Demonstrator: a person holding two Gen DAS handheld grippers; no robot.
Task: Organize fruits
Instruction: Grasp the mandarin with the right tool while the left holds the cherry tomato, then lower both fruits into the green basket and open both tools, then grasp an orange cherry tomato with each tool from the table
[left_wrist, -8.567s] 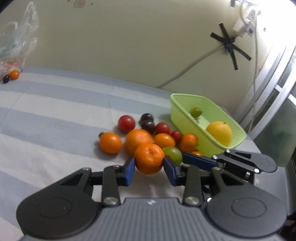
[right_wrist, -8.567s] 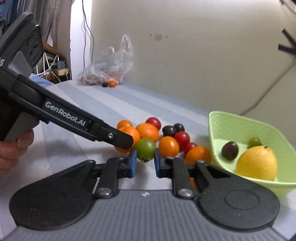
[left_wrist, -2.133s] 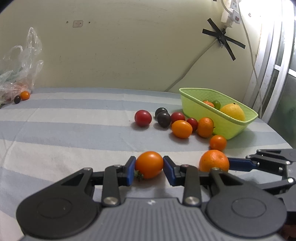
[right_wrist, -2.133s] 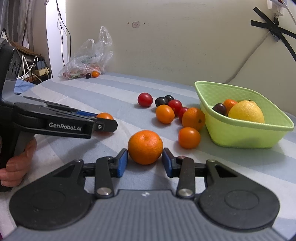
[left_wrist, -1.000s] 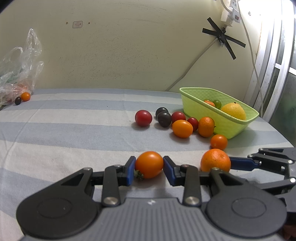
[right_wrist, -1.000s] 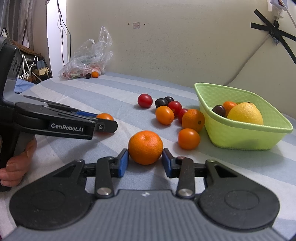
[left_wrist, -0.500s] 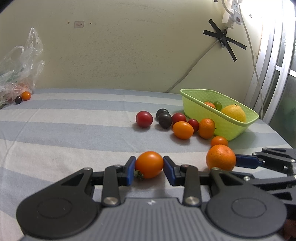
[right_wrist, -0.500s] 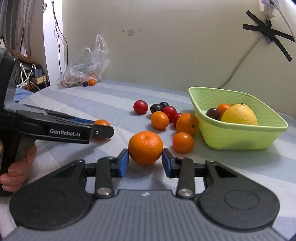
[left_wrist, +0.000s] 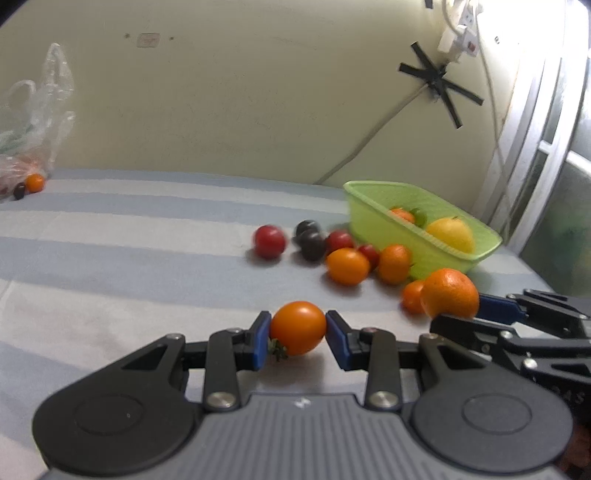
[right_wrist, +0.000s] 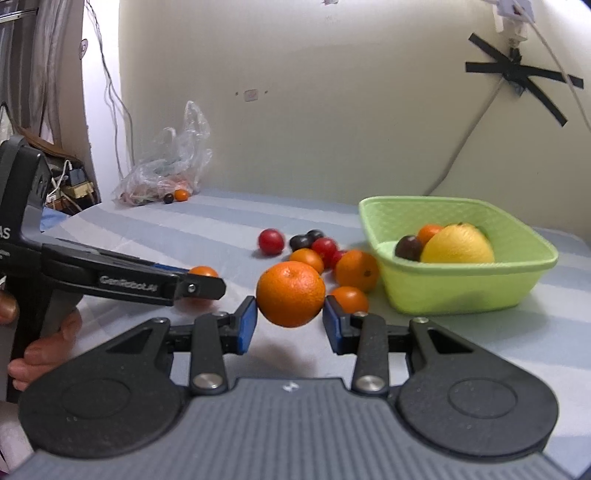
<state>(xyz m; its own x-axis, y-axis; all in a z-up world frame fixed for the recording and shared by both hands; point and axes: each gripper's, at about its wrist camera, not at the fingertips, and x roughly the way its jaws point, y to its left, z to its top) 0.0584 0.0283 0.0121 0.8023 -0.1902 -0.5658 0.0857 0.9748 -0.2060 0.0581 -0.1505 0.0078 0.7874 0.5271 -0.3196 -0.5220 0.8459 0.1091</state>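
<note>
My left gripper (left_wrist: 297, 332) is shut on a small orange tomato (left_wrist: 298, 328), low over the striped cloth. My right gripper (right_wrist: 290, 319) is shut on a mandarin (right_wrist: 290, 294), held clear of the cloth with a shadow beneath it. In the left wrist view that mandarin (left_wrist: 448, 293) shows at the right. The right wrist view has the left gripper (right_wrist: 199, 286) with its tomato (right_wrist: 202, 272) at the left. The green basket (right_wrist: 458, 288) holds a lemon (right_wrist: 458, 245), a dark plum (right_wrist: 408, 247) and a small orange fruit (right_wrist: 428, 232).
Several loose fruits lie left of the basket: a red tomato (right_wrist: 270, 241), dark plums (right_wrist: 306, 239) and orange ones (right_wrist: 356, 270). A plastic bag (right_wrist: 166, 170) with fruit sits at the back left by the wall. A person's hand (right_wrist: 37, 347) grips the left handle.
The right gripper has lifted the mandarin off the cloth and tilted a little upward. The left gripper still grips its tomato in about the same place.
</note>
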